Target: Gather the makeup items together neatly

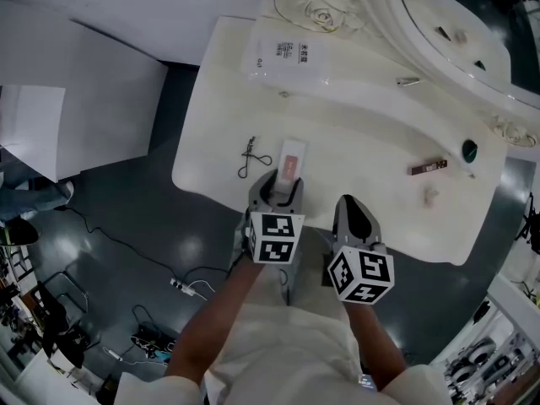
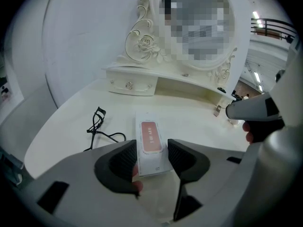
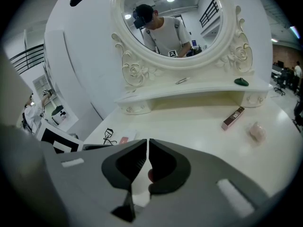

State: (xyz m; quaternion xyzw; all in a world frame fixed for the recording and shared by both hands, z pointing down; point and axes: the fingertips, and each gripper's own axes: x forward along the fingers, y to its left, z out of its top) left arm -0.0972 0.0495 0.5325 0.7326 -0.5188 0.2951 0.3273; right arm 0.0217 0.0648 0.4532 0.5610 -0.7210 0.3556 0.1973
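The left gripper (image 1: 285, 186) grips the white box (image 1: 292, 157); eyelash curler (image 1: 249, 157) just beside.

On the table (image 1: 354, 133), eyelash curler (image 1: 250, 157) lies just left of box (image 1: 290, 160), lipstick (image 1: 429, 167) well right.

The counter (image 1: 354, 142) is smooth, glossy cream with soft reflections. The small box (image 2: 151, 132) looks like matt white card with a pink panel. The eyelash curler (image 1: 250, 157) looks like thin black metal. The left tool (image 2: 152, 144) has a matt grey plastic shell and ribbed black pads (image 2: 124, 161).
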